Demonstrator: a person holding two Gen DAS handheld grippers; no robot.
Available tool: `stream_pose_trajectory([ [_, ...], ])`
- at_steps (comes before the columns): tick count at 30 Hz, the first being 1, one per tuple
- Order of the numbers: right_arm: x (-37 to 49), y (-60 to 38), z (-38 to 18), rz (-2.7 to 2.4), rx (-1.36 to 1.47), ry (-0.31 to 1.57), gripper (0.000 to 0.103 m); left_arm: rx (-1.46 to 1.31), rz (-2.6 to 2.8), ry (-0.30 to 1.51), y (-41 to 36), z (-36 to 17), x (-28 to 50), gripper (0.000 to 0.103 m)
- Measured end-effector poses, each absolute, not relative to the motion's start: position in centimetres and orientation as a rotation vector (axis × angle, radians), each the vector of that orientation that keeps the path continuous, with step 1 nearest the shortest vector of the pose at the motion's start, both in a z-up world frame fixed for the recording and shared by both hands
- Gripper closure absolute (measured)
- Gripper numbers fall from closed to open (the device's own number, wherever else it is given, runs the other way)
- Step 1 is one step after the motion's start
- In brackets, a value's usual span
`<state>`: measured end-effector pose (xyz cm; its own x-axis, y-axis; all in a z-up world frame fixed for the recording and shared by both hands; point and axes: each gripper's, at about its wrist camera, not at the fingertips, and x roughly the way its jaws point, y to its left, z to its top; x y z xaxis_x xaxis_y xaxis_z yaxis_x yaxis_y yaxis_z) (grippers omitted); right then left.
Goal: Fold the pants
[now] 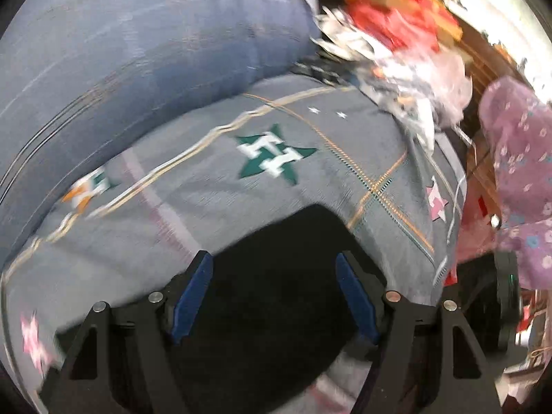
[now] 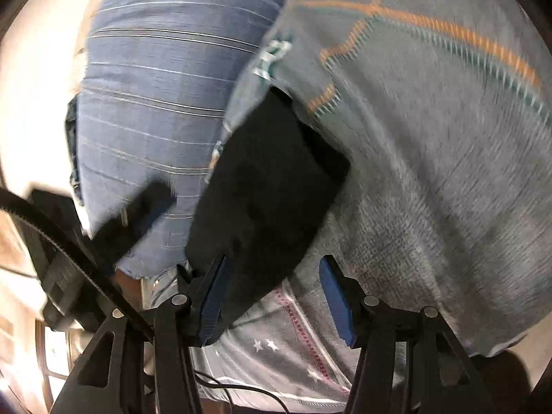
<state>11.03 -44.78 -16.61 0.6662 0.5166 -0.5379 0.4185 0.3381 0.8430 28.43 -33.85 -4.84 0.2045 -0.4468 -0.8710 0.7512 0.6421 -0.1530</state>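
Green star emblem (image 1: 274,154), white H-shaped mark, on grey bedcover (image 1: 207,227)

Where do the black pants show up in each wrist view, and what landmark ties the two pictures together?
Left wrist view: the black pants lie bottom centre on the grey patterned bedspread, between the open left tongs.
Right wrist view: the pants run diagonally through the centre, their lower end at the right tongs.
Shared landmark: the blue striped pillow beside the bedspread.
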Motion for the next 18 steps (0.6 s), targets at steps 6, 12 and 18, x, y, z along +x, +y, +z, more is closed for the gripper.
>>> stream_pose_trajectory([
  [6,12.1,-43.7,-17.2,-0.046,1.266,0.734,0.043,0.581,-0.875,1.202,-41.1,-11.0,29.1,0.028],
  [12,12.6,-42.4,-15.3,-0.003,1.174,0.666,0.079,0.581,-0.885,1.077,-40.0,-8.5,26.7,0.078],
  [18,12.6,-38.5,-8.8,0.073,0.911,0.619,0.081,0.285,-0.916,0.983,-32.2,-1.4,26.1,0.080],
])
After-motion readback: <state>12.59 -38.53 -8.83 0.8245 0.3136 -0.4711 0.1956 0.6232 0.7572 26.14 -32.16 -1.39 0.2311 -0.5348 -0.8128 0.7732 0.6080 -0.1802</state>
